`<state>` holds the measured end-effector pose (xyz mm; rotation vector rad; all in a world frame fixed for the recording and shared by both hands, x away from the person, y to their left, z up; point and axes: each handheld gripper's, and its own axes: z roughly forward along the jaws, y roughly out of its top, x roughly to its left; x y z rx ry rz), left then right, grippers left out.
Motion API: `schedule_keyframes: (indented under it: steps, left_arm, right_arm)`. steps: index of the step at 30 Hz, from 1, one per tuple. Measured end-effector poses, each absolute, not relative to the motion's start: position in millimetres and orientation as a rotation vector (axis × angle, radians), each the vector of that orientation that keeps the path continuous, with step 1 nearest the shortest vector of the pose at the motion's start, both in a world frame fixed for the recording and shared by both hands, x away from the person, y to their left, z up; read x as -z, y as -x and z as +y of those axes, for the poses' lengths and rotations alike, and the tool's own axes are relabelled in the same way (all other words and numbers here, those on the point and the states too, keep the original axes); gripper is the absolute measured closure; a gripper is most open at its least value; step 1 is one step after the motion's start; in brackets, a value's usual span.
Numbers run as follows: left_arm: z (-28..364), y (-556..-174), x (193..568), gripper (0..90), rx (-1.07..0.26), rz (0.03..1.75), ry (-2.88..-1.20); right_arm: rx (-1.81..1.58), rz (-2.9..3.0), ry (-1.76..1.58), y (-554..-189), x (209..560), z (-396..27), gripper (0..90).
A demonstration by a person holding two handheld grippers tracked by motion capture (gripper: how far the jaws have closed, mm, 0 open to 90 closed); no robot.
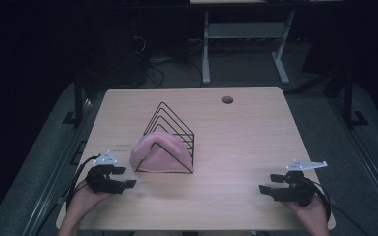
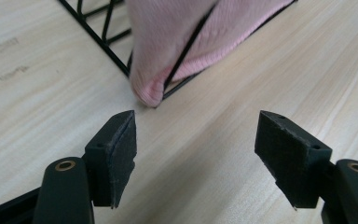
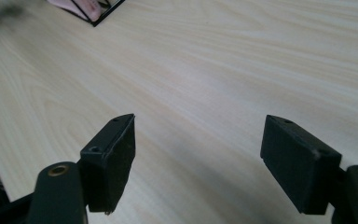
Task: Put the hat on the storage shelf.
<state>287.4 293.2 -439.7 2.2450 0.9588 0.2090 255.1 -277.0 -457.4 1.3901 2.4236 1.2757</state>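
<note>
Here, near the middle of the wooden bench (image 1: 256, 128), stands a black wire rack (image 1: 170, 135) with peaked dividers, and a pink knitted cloth (image 1: 155, 153) is draped over its near end, sagging down the rack's left side to the bench top. In the left gripper view the cloth's (image 2: 168, 42) lower edge hangs past the rack's (image 2: 107, 46) bottom wire and ends just ahead of the left tool (image 2: 196, 140), close to its left jaw but apart from it.

The left tool (image 1: 120, 178) sits low at the near left part of the bench, held in a hand (image 1: 86, 196), pointing right toward the rack. Its jaws stand wide apart with nothing but bare wood between them.

The right tool (image 1: 270, 183) is at the near right, well apart from the rack, held in the other hand (image 1: 310, 209) and pointing left. In the right gripper view this tool (image 3: 198, 144) also has its jaws spread wide over bare bench, gripping nothing, with a corner of the rack (image 3: 98, 11) far off at the top left.
</note>
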Motion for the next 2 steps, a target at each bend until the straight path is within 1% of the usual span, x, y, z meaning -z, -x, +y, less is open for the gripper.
schedule_keyframes:
  steps: [2]
  left_arm:
    - [292.3, -285.6, 442.9, 29.6, -0.208, 0.958, -2.253]
  right_arm:
    - [-1.279, 2.414, -1.348, -247.9, 455.4, -276.3, 25.3]
